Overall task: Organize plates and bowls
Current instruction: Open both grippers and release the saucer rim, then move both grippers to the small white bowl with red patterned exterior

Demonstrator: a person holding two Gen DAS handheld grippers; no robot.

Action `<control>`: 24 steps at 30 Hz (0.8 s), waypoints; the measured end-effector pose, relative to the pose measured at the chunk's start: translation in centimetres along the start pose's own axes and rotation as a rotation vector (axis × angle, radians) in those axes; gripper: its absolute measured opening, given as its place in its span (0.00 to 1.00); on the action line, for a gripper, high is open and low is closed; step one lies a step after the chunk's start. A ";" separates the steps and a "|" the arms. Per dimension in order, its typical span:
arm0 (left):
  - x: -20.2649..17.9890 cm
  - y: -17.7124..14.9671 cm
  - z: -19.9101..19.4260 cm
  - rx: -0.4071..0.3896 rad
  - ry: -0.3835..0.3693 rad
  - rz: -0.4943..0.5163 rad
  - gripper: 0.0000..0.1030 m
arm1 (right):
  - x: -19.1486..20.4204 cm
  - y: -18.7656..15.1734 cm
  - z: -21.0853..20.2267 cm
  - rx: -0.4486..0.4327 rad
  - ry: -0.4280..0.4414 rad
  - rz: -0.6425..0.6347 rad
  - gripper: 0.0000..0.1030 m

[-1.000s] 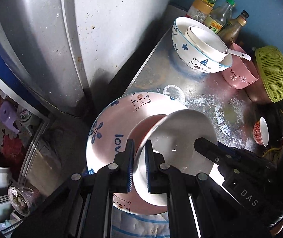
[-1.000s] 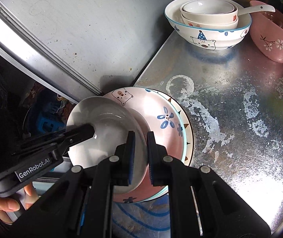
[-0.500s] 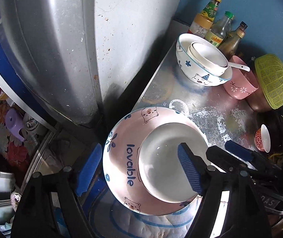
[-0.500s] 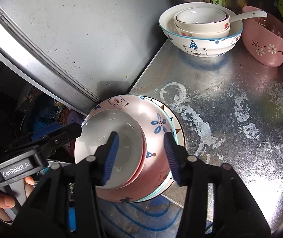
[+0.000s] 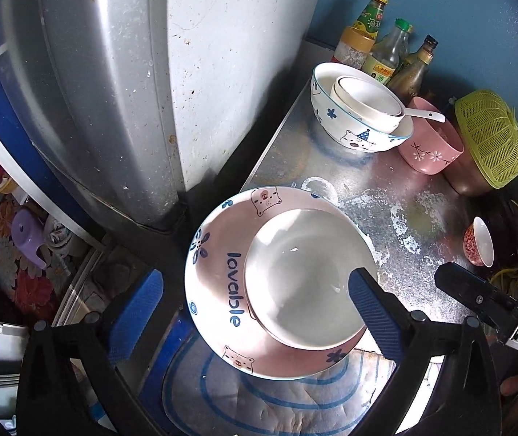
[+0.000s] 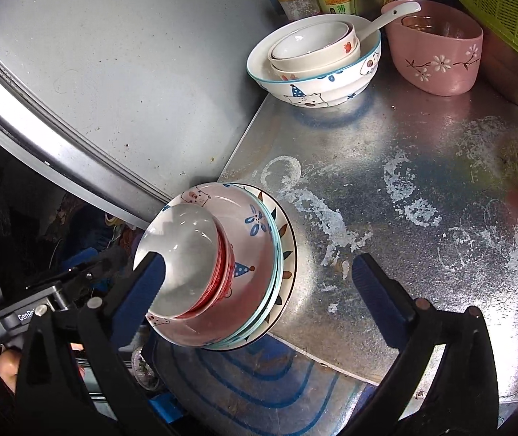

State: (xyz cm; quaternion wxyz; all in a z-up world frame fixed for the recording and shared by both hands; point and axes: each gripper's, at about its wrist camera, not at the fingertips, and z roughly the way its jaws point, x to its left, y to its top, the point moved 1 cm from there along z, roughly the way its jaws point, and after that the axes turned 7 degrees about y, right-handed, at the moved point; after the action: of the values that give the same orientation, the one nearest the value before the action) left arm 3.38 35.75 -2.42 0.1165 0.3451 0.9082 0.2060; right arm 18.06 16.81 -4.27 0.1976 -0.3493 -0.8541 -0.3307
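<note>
At the near left corner of the metal counter [image 6: 422, 218] stands the plate stack, overhanging the counter's edge. From the top down it reads: one white dish [image 5: 309, 276], one red-sided dish under it, one pink bear-print plate [image 5: 222, 239], then at least two flatter plates whose rims show at the right; the exact count below cannot be told. The left gripper [image 5: 255, 312] is spread wide, having just been opening; its fingers straddle the stack without touching, and nothing is held. The right gripper [image 6: 259, 287] has likewise just been opening and stands wide and empty; its left finger crosses in front of the white dish, its right finger is over bare counter.

Farther back and to the right lies the bowl nest [image 6: 317, 61]: one large bear-print bowl holding two smaller bowls and one spoon. Right of it sit one pink bowl [image 6: 437, 58] and, at the far right edge, one small red-patterned cup [image 5: 478, 241]. Judged from this layout, the remaining loose pieces lie ahead and to the right, so the right gripper is the nearer tool.
</note>
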 end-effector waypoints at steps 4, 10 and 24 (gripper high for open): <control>-1.1 -0.3 -0.2 0.002 -0.012 0.021 0.99 | -1.0 -0.2 -1.2 -0.014 -0.009 0.021 1.00; -2.9 -0.7 -0.5 -0.001 -0.032 0.058 0.99 | -2.0 -0.9 -3.0 -0.044 -0.025 0.050 1.00; -7.7 -0.9 -1.1 -0.012 -0.069 0.148 0.99 | -4.5 -2.0 -6.5 -0.108 -0.060 0.105 1.00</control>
State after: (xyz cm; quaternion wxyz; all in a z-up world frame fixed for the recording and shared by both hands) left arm 8.11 29.62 -1.35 0.1344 0.4178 0.8743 0.2074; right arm 20.37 9.13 -3.11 0.1698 -0.4138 -0.8211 -0.3547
